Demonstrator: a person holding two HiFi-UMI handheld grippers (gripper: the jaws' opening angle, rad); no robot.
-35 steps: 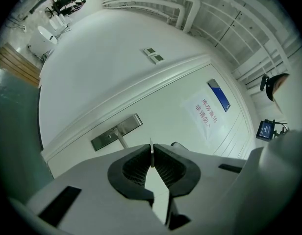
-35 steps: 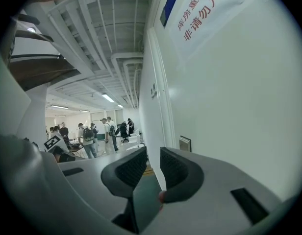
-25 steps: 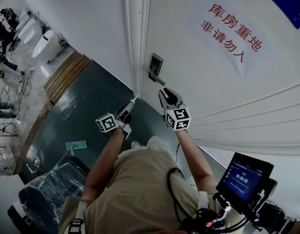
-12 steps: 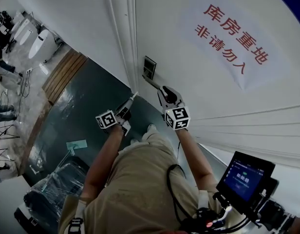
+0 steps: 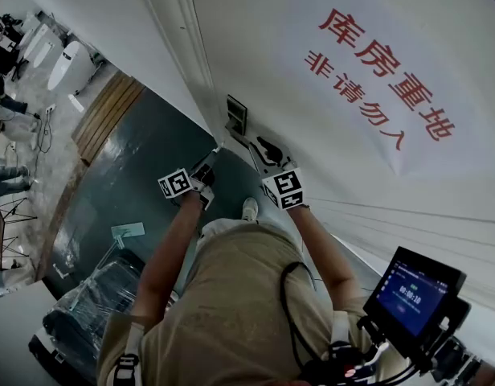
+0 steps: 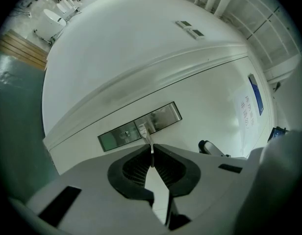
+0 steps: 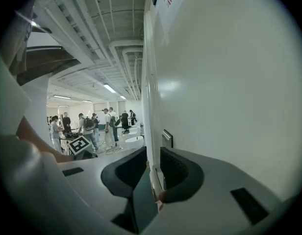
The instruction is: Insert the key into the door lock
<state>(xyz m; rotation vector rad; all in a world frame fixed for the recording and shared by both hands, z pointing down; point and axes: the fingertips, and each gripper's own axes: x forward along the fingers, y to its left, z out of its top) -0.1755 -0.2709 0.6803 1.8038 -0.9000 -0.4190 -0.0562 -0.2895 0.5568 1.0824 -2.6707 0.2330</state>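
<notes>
Pinching a key (image 6: 150, 143) in the left tongs (image 6: 151, 150), pressed together on its head, thin blade poking out toward the steel lock plate (image 6: 139, 126) on the white door (image 6: 205, 77). Not yet in, by the look of it: pointed at the plate, a little to the side of the small round keyhole (image 6: 125, 134).

Probably light, stiff and slick. Apt to twist or slide in the pads if pushed in crooked. Best gripped flat across the head, with the blade in line with the hole and no sideways force on so thin a piece.

Holding the right tongs (image 7: 153, 173) spread, with nothing plainly between them, close beside the door near the plate.

Hard to make out: the teeth and which way up, too small and half buried in the pads. Can't tell whether the tip touches the plate. Unclear too, the dark stub (image 6: 212, 148) low on the door: lever or the other tongs. Barely visible in the head view, tucked between the left tongs and the door.
</notes>
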